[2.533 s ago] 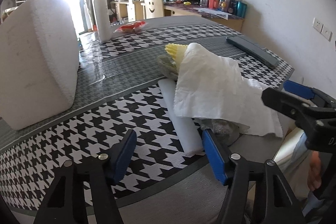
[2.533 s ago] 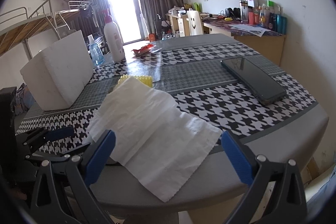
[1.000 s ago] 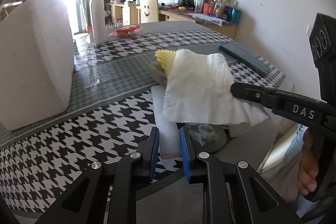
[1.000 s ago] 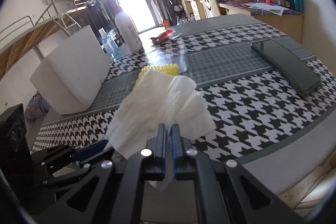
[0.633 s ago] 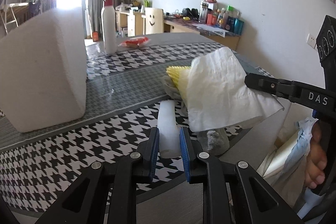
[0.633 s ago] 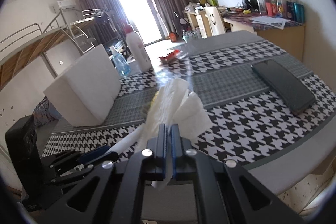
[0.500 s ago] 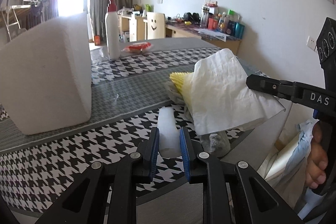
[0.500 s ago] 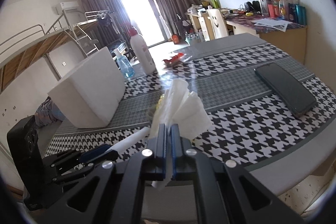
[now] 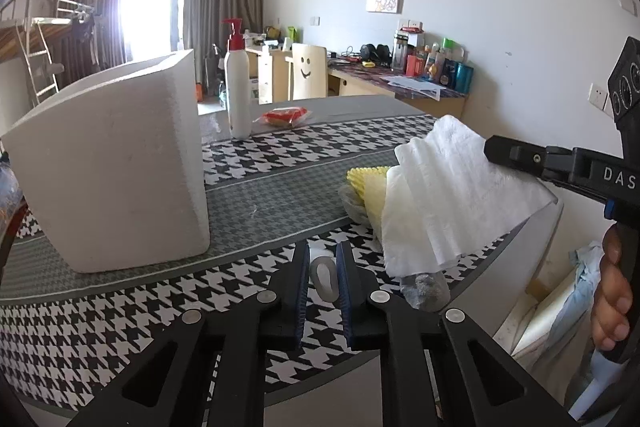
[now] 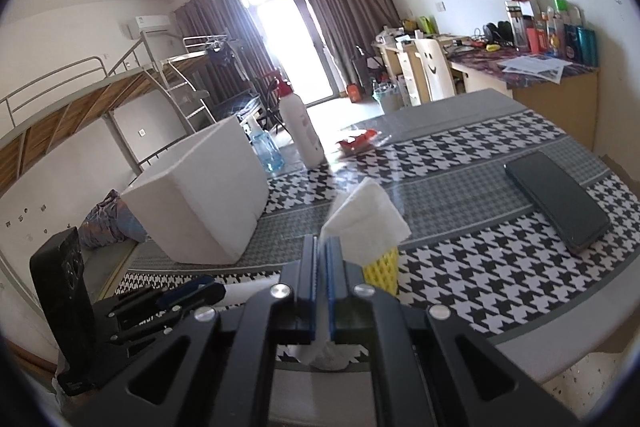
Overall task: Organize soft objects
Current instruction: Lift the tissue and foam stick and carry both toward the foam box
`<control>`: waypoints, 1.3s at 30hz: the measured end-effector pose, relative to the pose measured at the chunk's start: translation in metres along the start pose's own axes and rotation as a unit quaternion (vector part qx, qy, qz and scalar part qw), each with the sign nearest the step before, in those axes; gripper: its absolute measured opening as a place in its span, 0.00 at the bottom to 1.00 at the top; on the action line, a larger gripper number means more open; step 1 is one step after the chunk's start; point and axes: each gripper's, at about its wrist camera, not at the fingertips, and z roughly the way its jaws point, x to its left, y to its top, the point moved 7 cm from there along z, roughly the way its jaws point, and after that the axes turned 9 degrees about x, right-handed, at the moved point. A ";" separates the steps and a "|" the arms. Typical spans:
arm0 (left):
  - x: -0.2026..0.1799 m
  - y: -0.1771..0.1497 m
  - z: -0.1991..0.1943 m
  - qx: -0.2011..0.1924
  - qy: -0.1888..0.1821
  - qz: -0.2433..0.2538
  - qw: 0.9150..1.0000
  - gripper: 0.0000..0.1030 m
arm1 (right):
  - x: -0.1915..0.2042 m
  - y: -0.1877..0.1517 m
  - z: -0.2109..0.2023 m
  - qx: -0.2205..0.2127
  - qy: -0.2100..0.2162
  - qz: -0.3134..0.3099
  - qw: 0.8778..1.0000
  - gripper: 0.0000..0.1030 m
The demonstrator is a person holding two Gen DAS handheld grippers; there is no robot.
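My left gripper (image 9: pixel 322 267) is shut on the end of a white foam tube (image 9: pixel 325 276) and holds it lifted, pointing away from me. My right gripper (image 10: pixel 322 259) is shut on a white paper towel (image 10: pixel 366 217), which hangs lifted above the table; it also shows in the left wrist view (image 9: pixel 448 191). Under the towel sit a yellow mesh foam sleeve (image 9: pixel 368 183) and a grey crumpled clump (image 9: pixel 424 287). The white foam box (image 9: pixel 116 167) stands on the table at the left, open side up.
A white pump bottle (image 9: pixel 237 95) and a red packet (image 9: pixel 282 116) stand at the table's far side. A dark phone (image 10: pixel 558 201) lies at the right. A blue spray bottle (image 10: pixel 264 147) stands behind the box. The table edge is just below both grippers.
Both grippers have closed, the left on the foam tube, the right on the paper towel. Both have risen, lifting tube and towel off the table.
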 end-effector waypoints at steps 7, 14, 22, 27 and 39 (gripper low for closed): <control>-0.001 -0.006 0.007 0.021 -0.008 0.002 1.000 0.15 | -0.002 -0.004 0.006 0.010 -0.004 0.001 1.000 0.06; 0.000 -0.013 0.010 0.033 -0.013 0.002 0.999 0.10 | -0.001 -0.006 0.008 0.012 -0.003 0.001 1.000 0.06; 0.005 0.003 -0.007 0.003 -0.014 0.004 1.000 0.09 | 0.015 0.011 -0.002 -0.007 0.003 -0.023 1.000 0.04; 0.006 0.015 -0.017 -0.017 -0.006 0.007 1.000 0.09 | 0.027 0.023 -0.006 -0.019 0.009 -0.042 0.999 0.04; 0.022 0.024 -0.029 -0.044 0.018 -0.007 0.999 0.09 | 0.043 0.029 -0.005 -0.023 0.025 -0.060 0.998 0.04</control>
